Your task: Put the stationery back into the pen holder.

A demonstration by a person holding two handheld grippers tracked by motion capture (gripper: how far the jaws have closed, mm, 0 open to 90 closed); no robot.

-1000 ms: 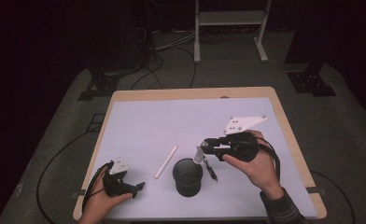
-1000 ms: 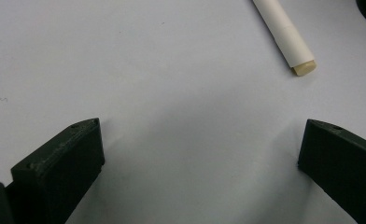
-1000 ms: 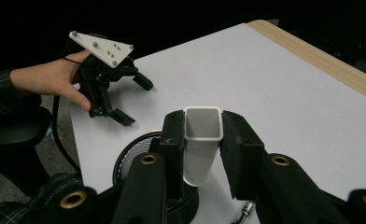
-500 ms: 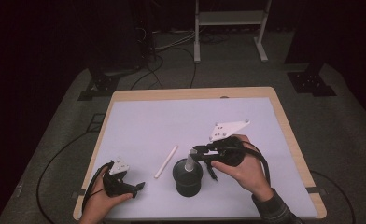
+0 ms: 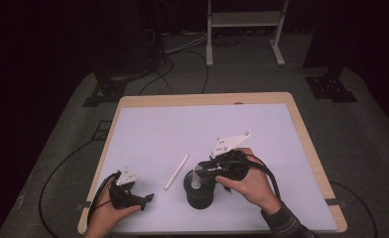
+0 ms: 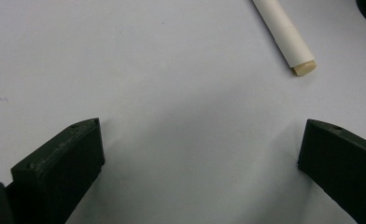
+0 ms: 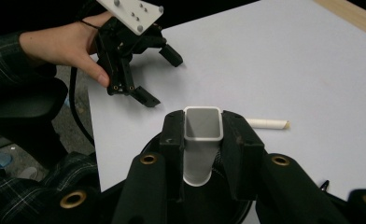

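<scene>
Now | right gripper (image 7: 202, 140) clamps grey tube (image 7: 201, 140) | upright over black cup (image 5: 199, 191)

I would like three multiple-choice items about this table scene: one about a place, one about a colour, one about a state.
1. Where does the white stick lie?
A. inside the black cup
B. on the table, between the left gripper and the black cup
C. between the jaws of the left gripper

2. What colour is the tube that the right gripper holds?
A. grey
B. red
C. green

3. How do the jaws of the left gripper stand?
A. shut on the stick
B. shut on the cup
C. open, with nothing between them

Answers: 1 B, the high view shows it flat on the table left of the black cup; 2 A, the right gripper view shows a grey tube; 3 C, bare table between the jaws.
</scene>
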